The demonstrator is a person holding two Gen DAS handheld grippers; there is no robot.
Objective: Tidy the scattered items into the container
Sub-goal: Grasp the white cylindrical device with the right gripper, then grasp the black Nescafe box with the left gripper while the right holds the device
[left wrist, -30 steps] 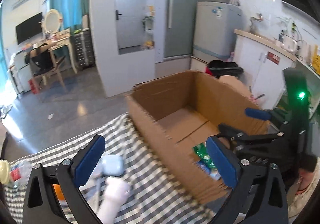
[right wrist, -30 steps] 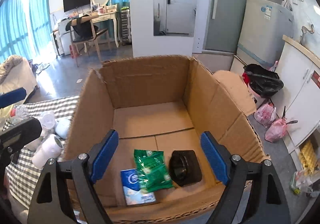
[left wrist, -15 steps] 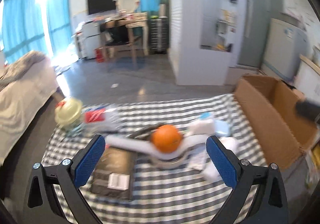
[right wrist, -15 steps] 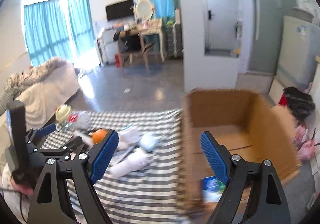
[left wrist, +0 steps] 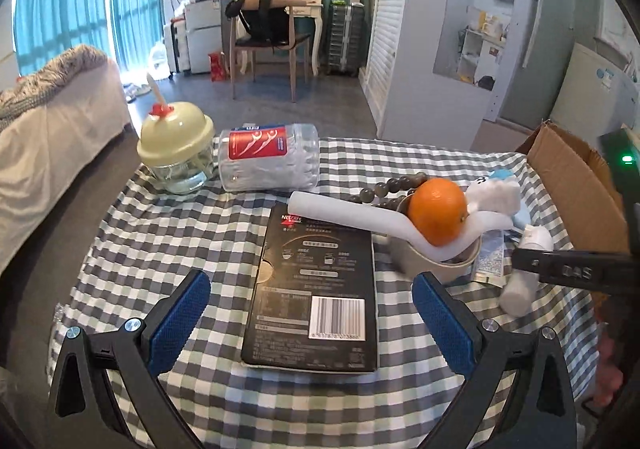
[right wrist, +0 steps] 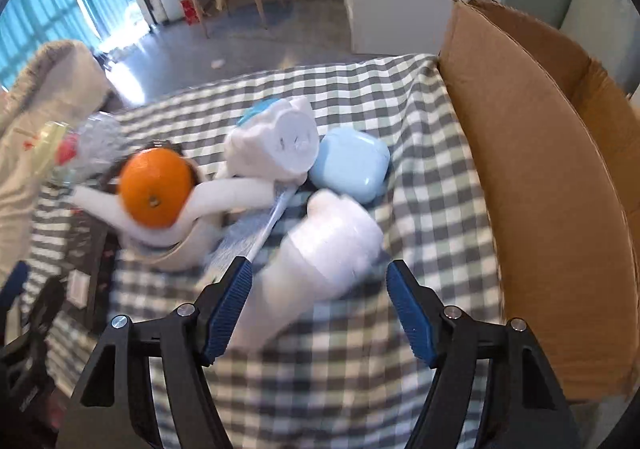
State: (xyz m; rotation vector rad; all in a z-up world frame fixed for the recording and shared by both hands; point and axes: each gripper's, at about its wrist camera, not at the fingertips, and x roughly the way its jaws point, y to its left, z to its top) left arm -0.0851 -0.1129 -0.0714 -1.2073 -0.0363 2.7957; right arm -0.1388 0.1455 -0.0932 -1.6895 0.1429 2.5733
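We hover both tools over counter clutter.
Right tool jaws just narrowing, white bottle between, ungripped; left tool open; box at 3 o'clock.

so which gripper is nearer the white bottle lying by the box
Right. The right gripper has its open fingers on either side of the white bottle, closing in. The left gripper is off to the side, over the black box.

Grey-and-white checked cloth; orange fruit; black box; brown carton
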